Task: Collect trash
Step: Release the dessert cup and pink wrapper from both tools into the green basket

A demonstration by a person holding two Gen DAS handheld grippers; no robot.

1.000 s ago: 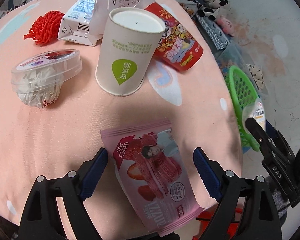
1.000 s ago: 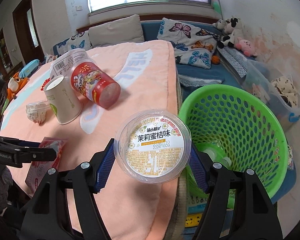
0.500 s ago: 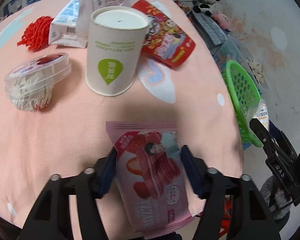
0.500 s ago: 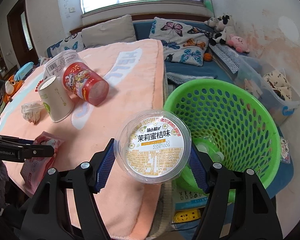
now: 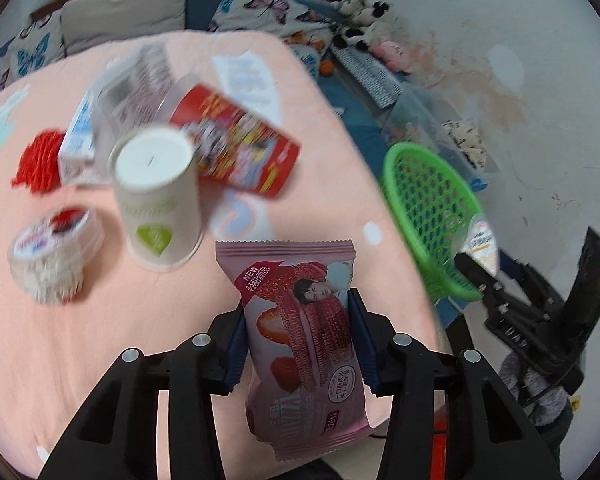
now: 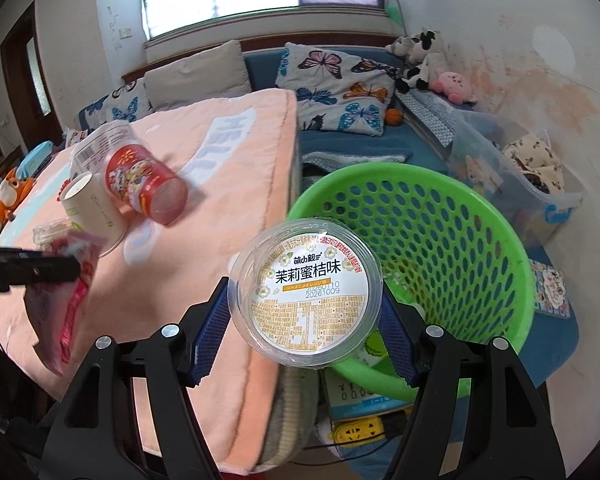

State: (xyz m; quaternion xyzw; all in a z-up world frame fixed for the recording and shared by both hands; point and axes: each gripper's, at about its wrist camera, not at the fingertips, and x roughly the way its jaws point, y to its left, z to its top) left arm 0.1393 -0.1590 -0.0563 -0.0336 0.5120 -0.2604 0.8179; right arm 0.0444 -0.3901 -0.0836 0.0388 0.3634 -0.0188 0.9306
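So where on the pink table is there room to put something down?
The bare patch is the near part of the table, in front of the paper cup and the little plastic tub. The far left is crowded: red can, milk carton, red netting.

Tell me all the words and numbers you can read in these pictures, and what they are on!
"NEW" and "25%": pink snack packet, pinched in the left tool.
"茉莉蜜桔味", "20260110", "20261009": lid of the clear tub, clamped in the right tool.
"HELL", the rest hidden: pink table cover.
Too small: the tub lid's fine print.
Too blurred: the red cup, the paper cup, the carton.
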